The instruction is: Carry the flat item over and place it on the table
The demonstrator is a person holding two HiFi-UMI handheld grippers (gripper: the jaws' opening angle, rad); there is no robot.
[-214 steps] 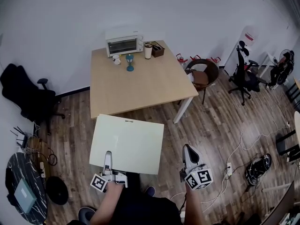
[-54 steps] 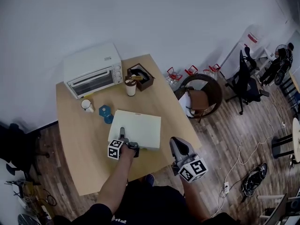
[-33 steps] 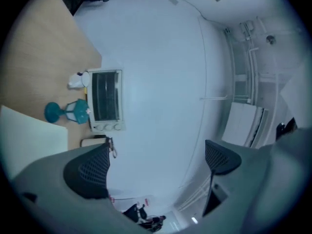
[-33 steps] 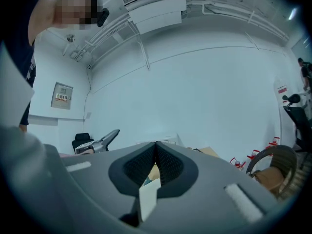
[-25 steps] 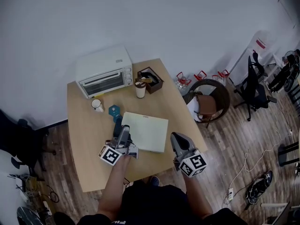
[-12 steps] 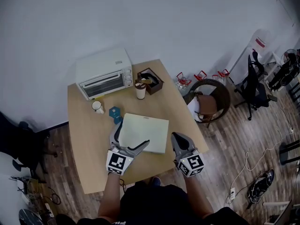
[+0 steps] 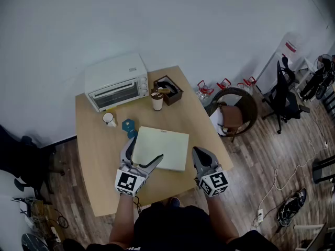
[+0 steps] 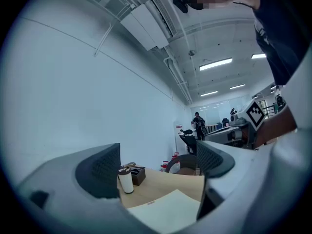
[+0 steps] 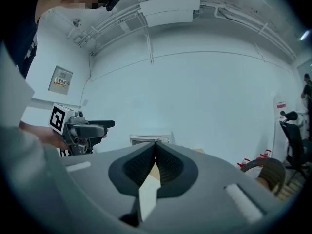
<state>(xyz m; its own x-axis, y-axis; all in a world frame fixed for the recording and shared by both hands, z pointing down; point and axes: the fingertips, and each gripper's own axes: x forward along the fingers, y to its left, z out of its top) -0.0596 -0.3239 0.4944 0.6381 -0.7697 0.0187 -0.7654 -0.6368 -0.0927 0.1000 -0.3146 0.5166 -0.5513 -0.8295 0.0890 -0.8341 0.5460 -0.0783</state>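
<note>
**Left gripper** point(image 7: 145, 148), lower centre of the head view: held level, jaws well apart and just now narrowing. They straddle the near left corner of the flat item, pads pressing on nothing.

**Right gripper** point(image 7: 198, 153), lower right of centre: jaws together, holding nothing, just beside the item's right edge.

**Flat item**, a pale board point(image 7: 162, 146), centre frame: lies flat on the table point(image 7: 94, 161), released.

**Beyond it**, upper left: blue object point(image 7: 127, 124), mug point(image 7: 109, 119), tumbler point(image 7: 157, 101), dark box point(image 7: 168, 88), toaster oven point(image 7: 116, 82).

**Status**: carry and placement appear done. Judged remaining: withdraw the left gripper.
</note>
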